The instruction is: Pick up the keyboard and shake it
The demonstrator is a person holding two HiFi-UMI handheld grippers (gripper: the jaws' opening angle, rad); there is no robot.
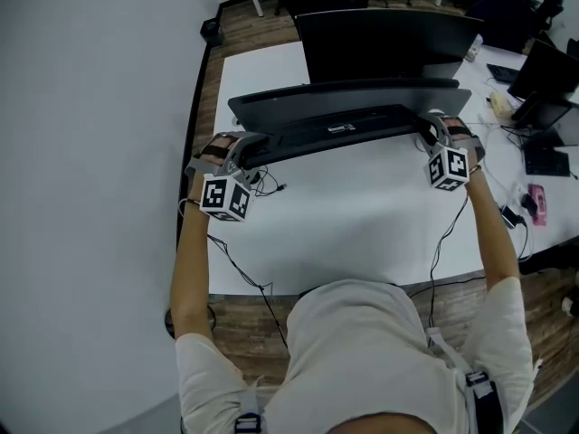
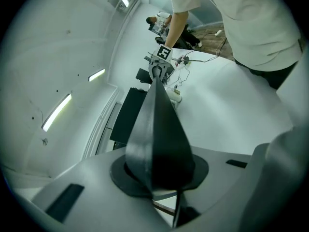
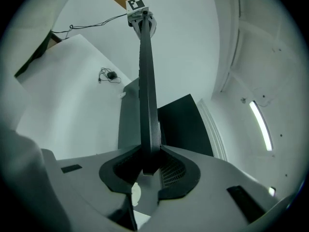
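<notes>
Keyboard aloft: I hold the black keyboard (image 1: pixel 348 107) tipped on edge above the far part of the white table (image 1: pixel 362 224), just near of the monitor (image 1: pixel 380 39). My left tongs (image 1: pixel 258 147) clamp its left end, and my right tongs (image 1: pixel 425 130) clamp its right end. The label (image 1: pixel 341 128) on it is too small to read.

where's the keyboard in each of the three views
Head view: the keyboard spans the middle, its ends held by the left hand-held gripper and the right hand-held gripper.
Left gripper view: the keyboard is edge on, rising from the jaws up the centre.
Right gripper view: the keyboard is a thin dark strip up the centre.
Shared landmark: the white table.
</notes>
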